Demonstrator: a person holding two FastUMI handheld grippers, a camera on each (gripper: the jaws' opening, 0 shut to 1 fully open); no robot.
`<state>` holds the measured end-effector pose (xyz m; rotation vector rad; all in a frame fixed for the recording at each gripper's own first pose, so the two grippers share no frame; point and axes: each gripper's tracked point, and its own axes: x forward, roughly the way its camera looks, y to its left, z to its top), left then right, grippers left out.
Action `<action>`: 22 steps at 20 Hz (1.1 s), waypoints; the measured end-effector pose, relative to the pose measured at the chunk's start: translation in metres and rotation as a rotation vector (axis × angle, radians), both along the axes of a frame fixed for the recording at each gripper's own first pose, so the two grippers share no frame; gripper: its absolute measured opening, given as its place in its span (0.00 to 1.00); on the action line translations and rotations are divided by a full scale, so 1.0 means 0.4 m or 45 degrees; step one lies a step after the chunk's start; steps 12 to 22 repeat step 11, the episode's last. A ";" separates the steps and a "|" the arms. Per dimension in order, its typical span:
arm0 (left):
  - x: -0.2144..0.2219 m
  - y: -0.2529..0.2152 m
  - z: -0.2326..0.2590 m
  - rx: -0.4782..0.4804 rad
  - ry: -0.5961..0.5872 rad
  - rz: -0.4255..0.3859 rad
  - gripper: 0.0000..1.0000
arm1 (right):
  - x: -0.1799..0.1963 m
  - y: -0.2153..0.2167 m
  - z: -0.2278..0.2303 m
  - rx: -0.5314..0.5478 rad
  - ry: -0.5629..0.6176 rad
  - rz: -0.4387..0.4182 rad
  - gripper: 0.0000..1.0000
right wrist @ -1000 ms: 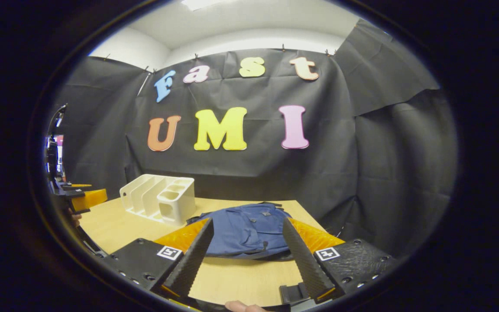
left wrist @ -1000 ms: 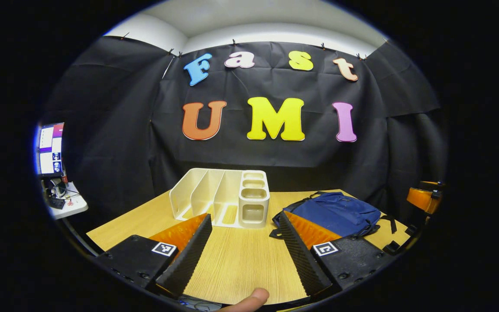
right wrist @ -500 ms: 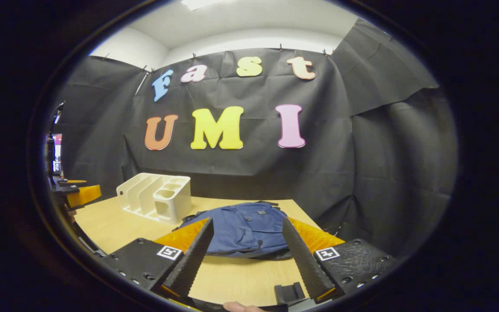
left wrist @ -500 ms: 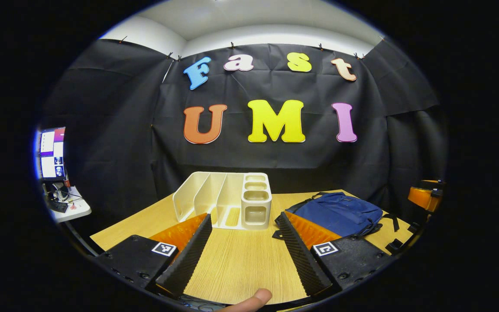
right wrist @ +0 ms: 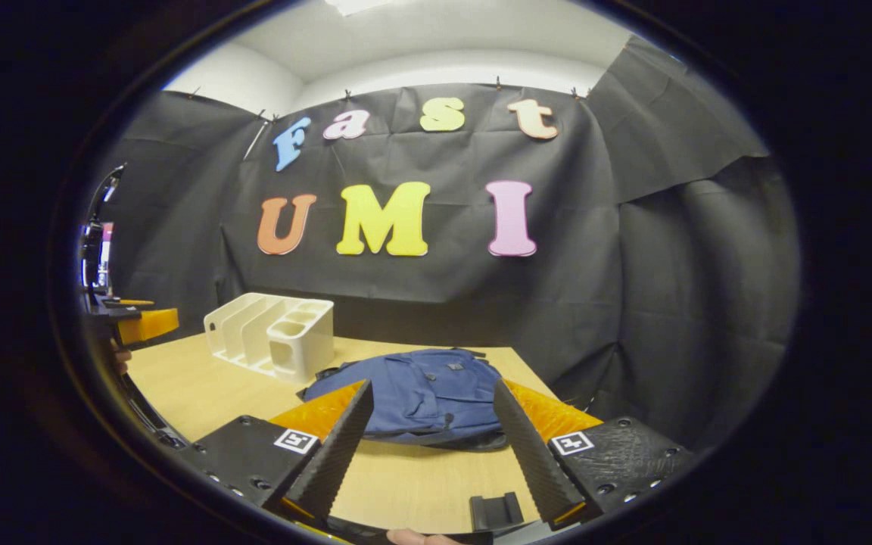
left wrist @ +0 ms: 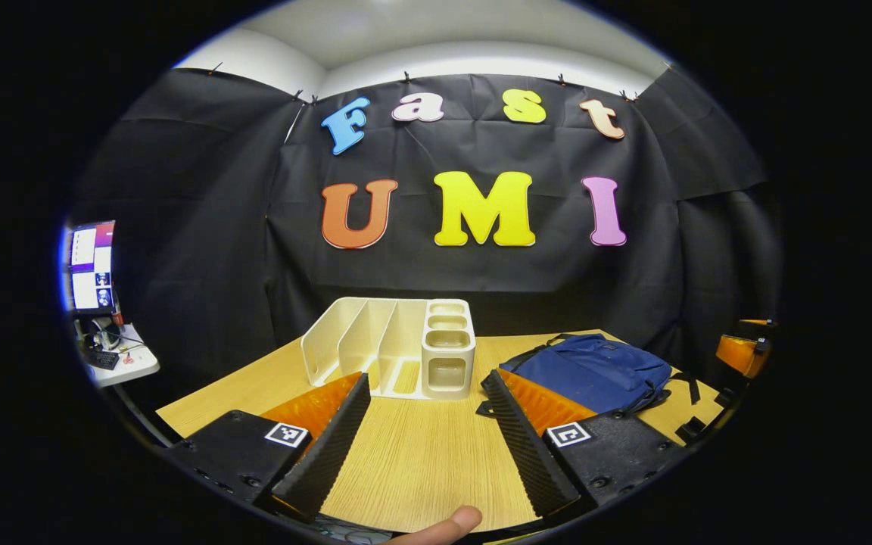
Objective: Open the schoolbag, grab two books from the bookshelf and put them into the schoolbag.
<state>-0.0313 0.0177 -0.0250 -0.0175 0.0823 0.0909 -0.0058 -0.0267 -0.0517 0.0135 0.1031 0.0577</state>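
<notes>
Almost nothing has changed: both views only drift slightly. Left gripper (left wrist: 425,439) and right gripper (right wrist: 428,443) fingers spread, empty. Schoolbag (right wrist: 421,393) flat on surface (left wrist: 421,454), bookshelf (left wrist: 394,348) at 10 o'clock holds no visible books.

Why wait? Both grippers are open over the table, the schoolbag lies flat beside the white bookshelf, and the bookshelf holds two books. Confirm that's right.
Not quite: the white bookshelf has empty slots, no books in it, as the left gripper view shows. The rest holds: the left gripper and right gripper are open over the table, and the schoolbag lies flat beside the bookshelf.
</notes>
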 end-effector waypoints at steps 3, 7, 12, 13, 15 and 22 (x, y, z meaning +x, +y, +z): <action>0.003 -0.005 0.000 -0.017 -0.002 0.017 0.98 | 0.005 -0.006 -0.001 -0.019 -0.015 0.008 0.98; 0.020 -0.038 -0.002 -0.012 -0.010 0.006 0.99 | 0.022 -0.024 -0.009 -0.043 -0.036 0.021 0.95; 0.073 -0.123 0.022 -0.001 -0.023 0.017 0.98 | 0.061 -0.088 -0.015 -0.026 -0.035 0.002 0.98; 0.073 -0.123 0.022 -0.001 -0.023 0.017 0.98 | 0.061 -0.088 -0.015 -0.026 -0.035 0.002 0.98; 0.073 -0.123 0.022 -0.001 -0.023 0.017 0.98 | 0.061 -0.088 -0.015 -0.026 -0.035 0.002 0.98; 0.073 -0.123 0.022 -0.001 -0.023 0.017 0.98 | 0.061 -0.088 -0.015 -0.026 -0.035 0.002 0.98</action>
